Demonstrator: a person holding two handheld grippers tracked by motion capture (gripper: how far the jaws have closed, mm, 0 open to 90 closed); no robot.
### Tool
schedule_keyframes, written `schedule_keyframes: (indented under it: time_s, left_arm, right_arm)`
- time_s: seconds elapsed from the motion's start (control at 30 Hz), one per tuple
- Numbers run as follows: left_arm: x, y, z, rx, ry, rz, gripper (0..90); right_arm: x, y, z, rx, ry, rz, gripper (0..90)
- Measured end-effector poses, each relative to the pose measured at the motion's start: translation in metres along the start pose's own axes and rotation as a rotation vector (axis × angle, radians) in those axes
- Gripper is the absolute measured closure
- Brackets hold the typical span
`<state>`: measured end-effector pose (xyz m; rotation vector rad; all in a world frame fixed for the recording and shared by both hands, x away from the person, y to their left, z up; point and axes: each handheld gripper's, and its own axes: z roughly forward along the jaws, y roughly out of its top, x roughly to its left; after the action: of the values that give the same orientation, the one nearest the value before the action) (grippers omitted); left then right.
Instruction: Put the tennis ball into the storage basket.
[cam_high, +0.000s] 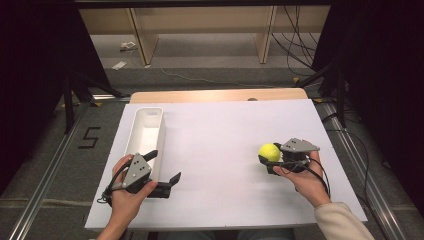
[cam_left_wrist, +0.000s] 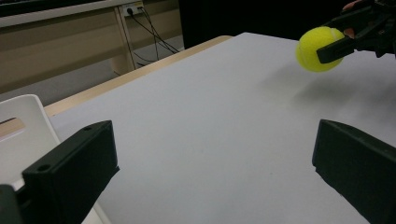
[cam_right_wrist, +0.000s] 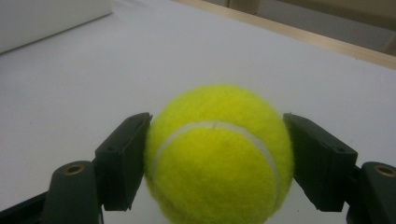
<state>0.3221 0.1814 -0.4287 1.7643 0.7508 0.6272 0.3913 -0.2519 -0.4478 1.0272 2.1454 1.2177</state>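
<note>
Currently, going left to right. Bin (cam_high: 145, 131) at left of bench (cam_high: 220, 190), long and white, looks empty. Left gripper (cam_high: 162, 176) just beside bin's near end, fingers (cam_left_wrist: 70, 170) spread wide, holding nothing, parked low over bench. Bare white surface in the middle. Ball (cam_high: 269, 152) at right, off the surface judging by the shadow under it in left gripper view, pinched between fingers (cam_right_wrist: 122, 161) of right gripper (cam_high: 272, 162).

Risks from here, assuming ball goes to bin:
- Grip sits on fuzzy felt, near ball's widest part in right gripper view. Contact patches small against a round surface; any tilt or jerk could squeeze it out forward.
- Long carry across bench. Drop mid-way means roll, probably off an edge.
- Bin narrow. Release from too high or off-centre: likely bounce off rim or straight back out.
- Left gripper next to bin's near end. Could clip incoming hand or nudge bin; better kept clear or used to steady the wall.
</note>
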Motion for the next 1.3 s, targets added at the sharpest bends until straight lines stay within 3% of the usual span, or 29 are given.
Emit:
schedule_keyframes:
  time_s: [1.3]
  left_arm:
    - [0.0, 0.0, 0.0, -0.001, 0.0, 0.001, 0.0]
  right_arm:
    - [0.014, 0.025, 0.015, -0.051, 0.016, -0.003, 27.2]
